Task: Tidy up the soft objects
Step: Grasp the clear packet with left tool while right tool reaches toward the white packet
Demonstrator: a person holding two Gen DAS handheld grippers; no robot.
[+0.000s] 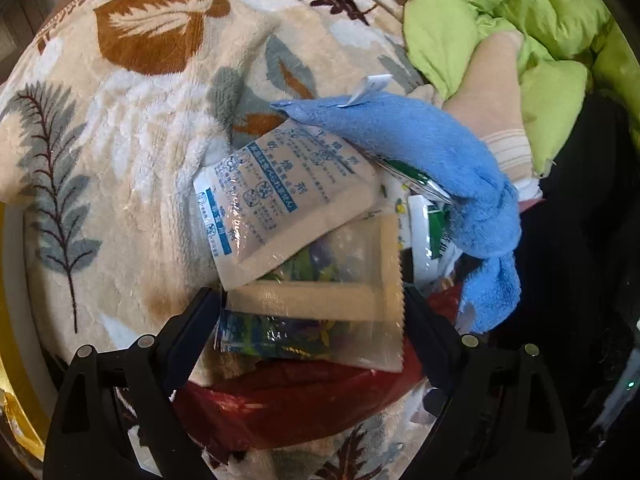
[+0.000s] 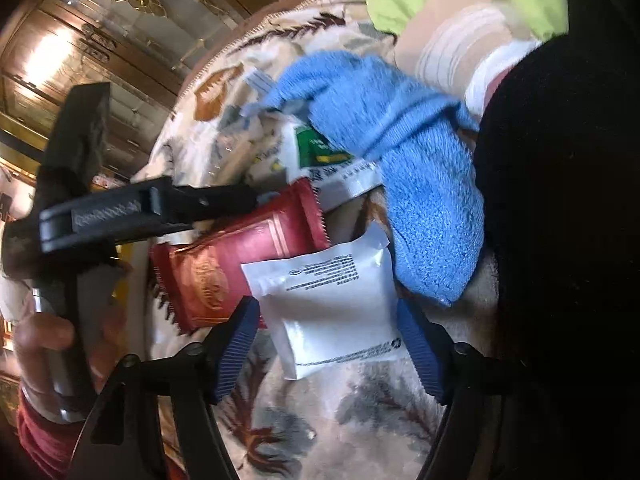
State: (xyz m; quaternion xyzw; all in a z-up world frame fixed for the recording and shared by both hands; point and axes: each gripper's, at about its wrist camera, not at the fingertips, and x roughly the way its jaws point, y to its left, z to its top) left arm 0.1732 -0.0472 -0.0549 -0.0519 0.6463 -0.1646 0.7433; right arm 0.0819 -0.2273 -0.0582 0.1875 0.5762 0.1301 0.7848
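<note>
Sorting small soft packets heaped on a plush leaf-patterned beige blanket (image 1: 132,160).

Clear crinkly plastic sachet with beige sealed border (image 1: 316,308) lying between wide-spread left gripper (image 1: 312,312) fingers, not yet pinched; flat white paper pouch with black print (image 2: 332,304) likewise framed by wide right gripper (image 2: 328,328). Next, probably closing gently on each. Nearby: red foil packet (image 2: 236,264), rumpled blue terry towel (image 1: 420,144).
</note>
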